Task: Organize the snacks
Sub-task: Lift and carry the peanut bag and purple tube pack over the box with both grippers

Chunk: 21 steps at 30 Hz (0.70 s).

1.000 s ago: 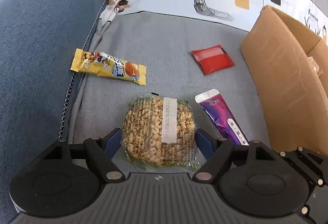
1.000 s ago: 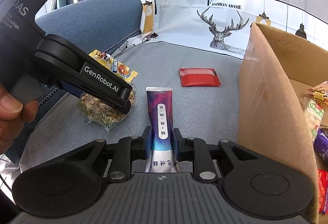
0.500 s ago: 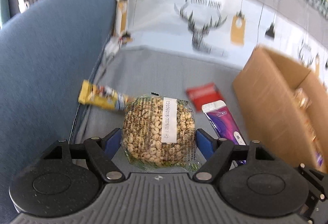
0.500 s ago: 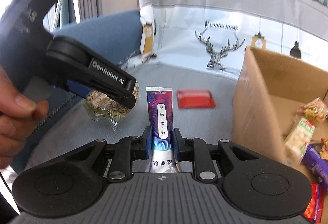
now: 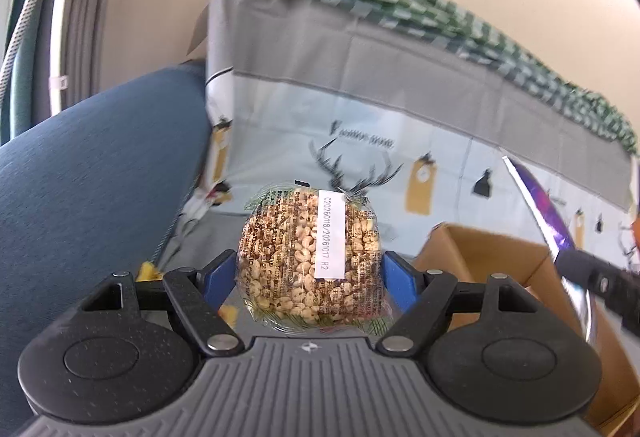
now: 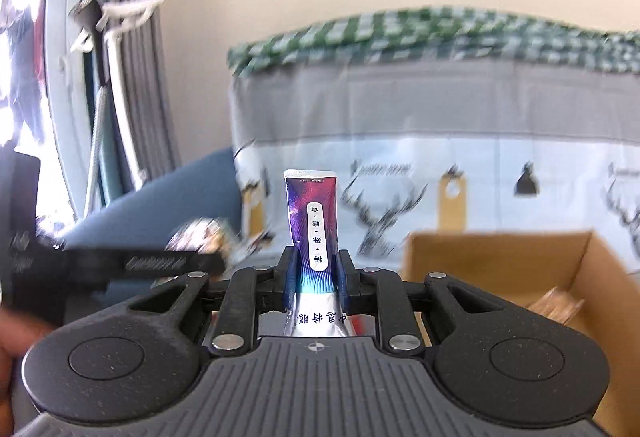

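Note:
My left gripper (image 5: 307, 271) is shut on a round puffed-grain cake (image 5: 308, 257) in clear wrap with a white label, held in the air above the sofa seat. The right gripper (image 6: 316, 269) is shut on a purple snack stick pack (image 6: 313, 225), which stands upright between the blue pads. That purple pack (image 5: 540, 213) and the right gripper's dark fingers show at the right edge of the left wrist view. An open cardboard box (image 6: 500, 261) sits low to the right; a wrapped snack (image 6: 556, 303) lies inside it. The left gripper's arm (image 6: 132, 263), blurred, crosses the right wrist view at the left.
A blue sofa arm (image 5: 92, 173) rises on the left. A grey cover with deer prints (image 5: 360, 141) drapes the backrest, with a green checked cloth (image 6: 440, 33) on top. The box's near corner (image 5: 480, 249) is just right of the grain cake. A yellow wrapper (image 5: 146, 271) peeks beside the left finger.
Both grippers have risen from the seat with their snacks and tilted upward; the views now show the backrest and wall. The red packet and the seat have dropped out of sight.

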Each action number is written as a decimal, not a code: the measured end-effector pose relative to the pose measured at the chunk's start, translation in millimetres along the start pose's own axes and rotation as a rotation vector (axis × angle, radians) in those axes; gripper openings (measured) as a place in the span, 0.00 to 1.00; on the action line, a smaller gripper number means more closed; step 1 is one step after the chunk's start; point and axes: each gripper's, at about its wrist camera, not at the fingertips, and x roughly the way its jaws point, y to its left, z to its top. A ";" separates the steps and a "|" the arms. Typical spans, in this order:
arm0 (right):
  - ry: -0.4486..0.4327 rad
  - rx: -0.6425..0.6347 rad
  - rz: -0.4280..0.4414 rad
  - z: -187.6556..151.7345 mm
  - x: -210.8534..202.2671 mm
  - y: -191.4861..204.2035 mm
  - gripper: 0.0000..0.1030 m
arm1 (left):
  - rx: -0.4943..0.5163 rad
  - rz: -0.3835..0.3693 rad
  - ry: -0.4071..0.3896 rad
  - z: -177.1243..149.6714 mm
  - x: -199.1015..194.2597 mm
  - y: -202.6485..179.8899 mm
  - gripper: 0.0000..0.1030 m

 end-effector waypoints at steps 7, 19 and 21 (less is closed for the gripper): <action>-0.046 0.067 -0.127 7.3 -19.6 -65.5 0.21 | 0.077 -0.091 -0.079 1.8 -7.0 -49.1 0.79; -0.031 0.090 -0.292 -6.0 -44.3 -142.9 0.21 | 0.193 -0.304 -0.119 -17.3 2.3 -156.8 0.79; -0.034 0.085 -0.322 -9.1 -50.1 -152.4 0.21 | 0.220 -0.332 -0.122 -21.0 5.3 -172.1 0.79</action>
